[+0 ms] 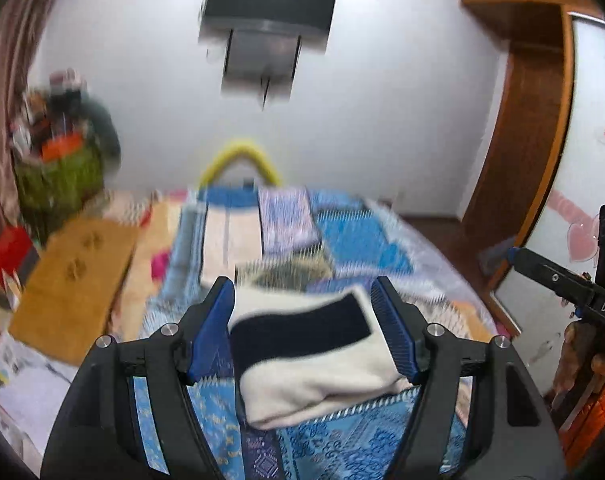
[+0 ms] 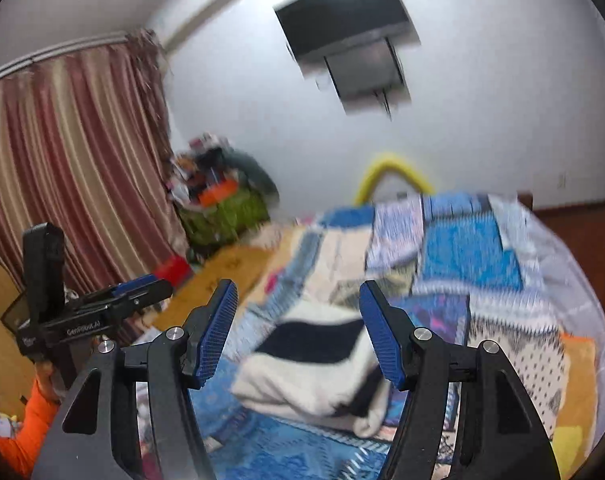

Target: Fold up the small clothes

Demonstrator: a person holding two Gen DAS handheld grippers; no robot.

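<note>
Motion blur smears bed (image 1: 354, 240) detail; folded cream-navy garment (image 1: 314, 364) lies on it, ahead between left gripper (image 1: 302, 292) and right gripper (image 2: 298, 294), both wide open, holding nothing

Both grippers hang above the bed (image 1: 354, 240) with jaws spread, nothing between the pads but air, and the folded garment (image 1: 314, 364) lies below and ahead of them. To the left the way is hemmed by a brown board (image 1: 70, 280) at the bed's edge and a heaped green basket (image 2: 226, 212) near the curtain (image 2: 74, 152). A wooden door frame (image 1: 518, 152) stands to the right, past open floor.
</note>
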